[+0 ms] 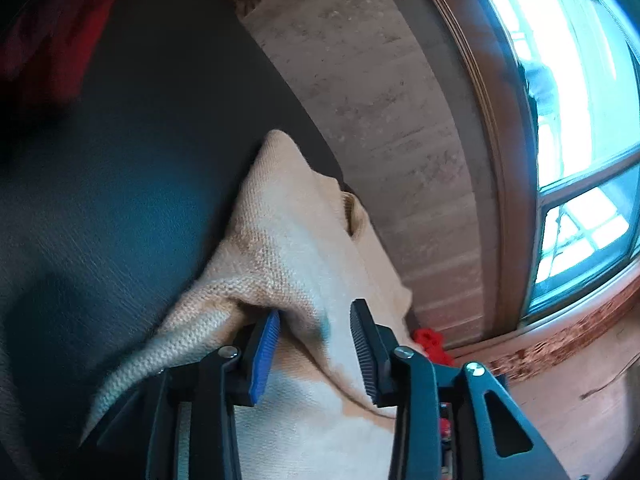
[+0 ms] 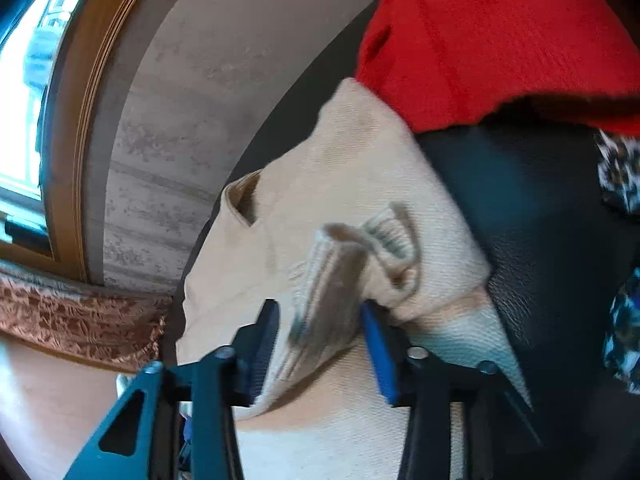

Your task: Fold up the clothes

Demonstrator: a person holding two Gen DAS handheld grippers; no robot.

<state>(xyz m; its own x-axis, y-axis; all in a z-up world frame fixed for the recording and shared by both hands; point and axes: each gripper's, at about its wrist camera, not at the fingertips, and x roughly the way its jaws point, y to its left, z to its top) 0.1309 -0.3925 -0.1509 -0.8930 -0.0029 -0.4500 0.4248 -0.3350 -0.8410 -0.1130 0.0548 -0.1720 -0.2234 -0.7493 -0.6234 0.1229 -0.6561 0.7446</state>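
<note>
The cream knitted sweater [image 1: 288,240] lay mid-frame on the dark surface [image 1: 120,160]. The left gripper [image 1: 316,344] gaped around a fold; the right gripper [image 2: 320,344] loosely bracketed the ribbed cuff [image 2: 384,236], which could slip free.

Both grippers [image 1: 316,354] [image 2: 320,350] part-open, angled downward

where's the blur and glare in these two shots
Left wrist: window blown out white, red cloth at top left dark and smeared. Right wrist: ribbed cuff between the fingers motion-blurred, window overexposed; both views bend the wall lines.
</note>
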